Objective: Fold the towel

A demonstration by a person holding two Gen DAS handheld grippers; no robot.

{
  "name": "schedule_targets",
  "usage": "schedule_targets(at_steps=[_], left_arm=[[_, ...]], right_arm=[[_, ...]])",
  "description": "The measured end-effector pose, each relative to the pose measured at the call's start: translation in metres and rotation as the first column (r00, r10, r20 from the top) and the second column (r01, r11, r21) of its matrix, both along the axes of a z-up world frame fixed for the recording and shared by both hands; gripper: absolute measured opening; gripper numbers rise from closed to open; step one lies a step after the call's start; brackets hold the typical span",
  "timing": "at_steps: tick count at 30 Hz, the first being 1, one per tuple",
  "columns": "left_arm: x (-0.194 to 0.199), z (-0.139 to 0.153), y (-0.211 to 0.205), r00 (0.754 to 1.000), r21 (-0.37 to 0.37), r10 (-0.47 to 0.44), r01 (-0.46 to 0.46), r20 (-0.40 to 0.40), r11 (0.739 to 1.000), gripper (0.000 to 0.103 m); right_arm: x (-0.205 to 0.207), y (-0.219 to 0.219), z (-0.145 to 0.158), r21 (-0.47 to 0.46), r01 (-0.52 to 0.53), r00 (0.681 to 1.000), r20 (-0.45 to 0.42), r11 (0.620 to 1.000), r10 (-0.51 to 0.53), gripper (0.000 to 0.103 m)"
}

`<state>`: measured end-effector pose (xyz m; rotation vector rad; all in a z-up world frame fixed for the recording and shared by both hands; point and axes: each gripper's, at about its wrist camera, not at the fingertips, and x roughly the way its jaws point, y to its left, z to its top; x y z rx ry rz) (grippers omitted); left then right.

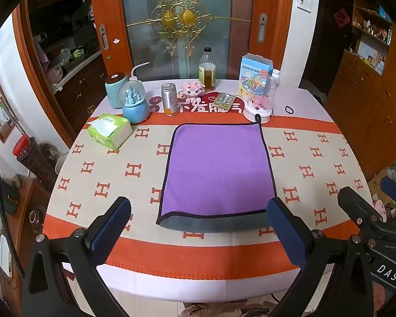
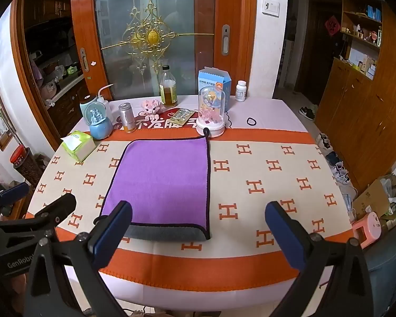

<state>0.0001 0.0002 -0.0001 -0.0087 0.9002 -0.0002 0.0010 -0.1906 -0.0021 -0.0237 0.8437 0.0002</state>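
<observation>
left gripper (image 1: 198,227) hangs spread wide, holding nothing, at six o'clock of the towel (image 1: 216,169). the towel lies flat mid-table, grey underside peeking along its near hem. it looks soft, light and limp, so pinch the corners. right gripper (image 2: 198,227) also gapes empty, the towel at its eleven o'clock.

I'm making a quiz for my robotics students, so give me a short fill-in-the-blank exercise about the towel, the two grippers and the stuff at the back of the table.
1. The towel shows a purple top side and a ____ underside along its near edge.
2. Both the left gripper and the right gripper have their jaws ____.
3. The tissue pack is ____ in colour.
4. The hair tie lying on the tablecloth is ____.

Missing words: grey; open; green; black
</observation>
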Motion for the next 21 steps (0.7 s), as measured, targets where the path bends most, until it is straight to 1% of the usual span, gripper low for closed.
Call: schedule_targets(at_steps=[8,10,21], left_arm=[[-0.0001,0.0001,0.0002,1.000,0.003,0.000,0.000,-0.001,1.000,0.102],[0.0000,0.0000,-0.0003,1.000,0.006,0.001,-0.001,0.000,1.000,0.102],[0.0001,0.0000,-0.0002,1.000,0.005,0.000,0.000,-0.003,1.000,0.102]], right_arm=[[-0.0003,0.0020,-0.0005,-0.007,0.001,1.000,0.006,1.000,-0.001,0.101],[-0.0010,-0.0018,-0.0009,0.008,0.000,1.000,0.004,1.000,0.000,0.101],[0.0001,-0.0007,-0.0016,0.007,0.000,1.000,0.005,1.000,-0.001,0.101]])
